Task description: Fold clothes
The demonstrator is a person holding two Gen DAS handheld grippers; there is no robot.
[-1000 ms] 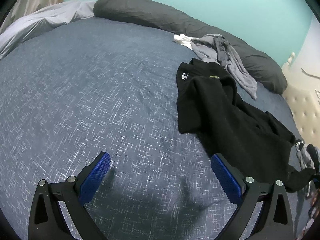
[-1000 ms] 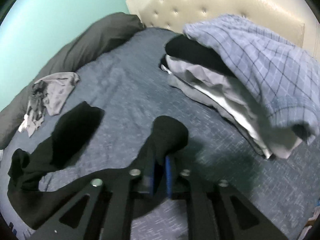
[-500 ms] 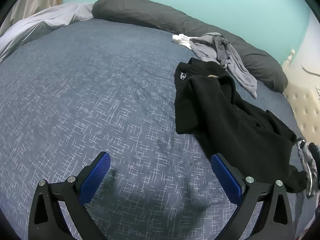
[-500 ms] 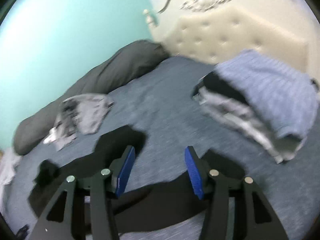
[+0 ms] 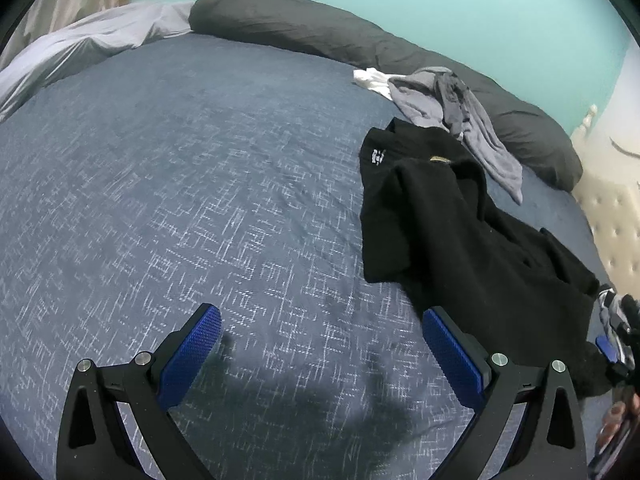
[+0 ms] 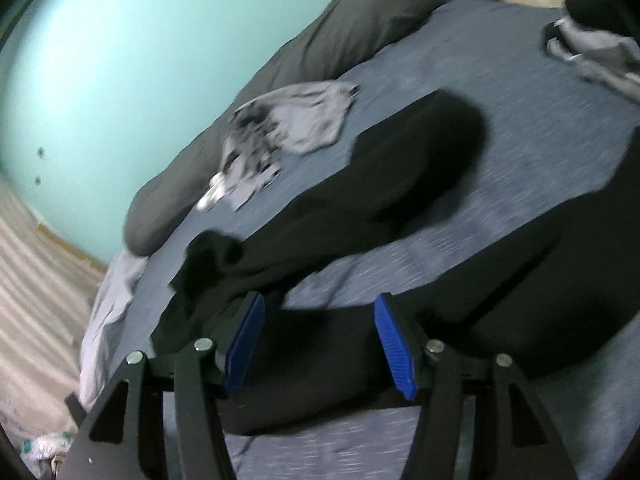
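A black garment lies crumpled on the right of the blue bed cover, reaching toward the near right edge. My left gripper hovers open above bare cover, left of the garment, with nothing between its blue pads. In the right wrist view the same black garment spreads across the bed. My right gripper hangs just above the garment's near part, its jaws opening, and no cloth is pinched between the pads. The right gripper also shows at the left wrist view's right edge.
A grey garment with a white piece lies by the long dark bolster pillow against the teal wall. A stack of folded clothes sits near the tufted headboard. A pale grey sheet bunches at the far left.
My right gripper let go of the black garment's end, opened and swung left across the bed, away from the folded stack. The garment now lies flat. The left gripper stayed put.
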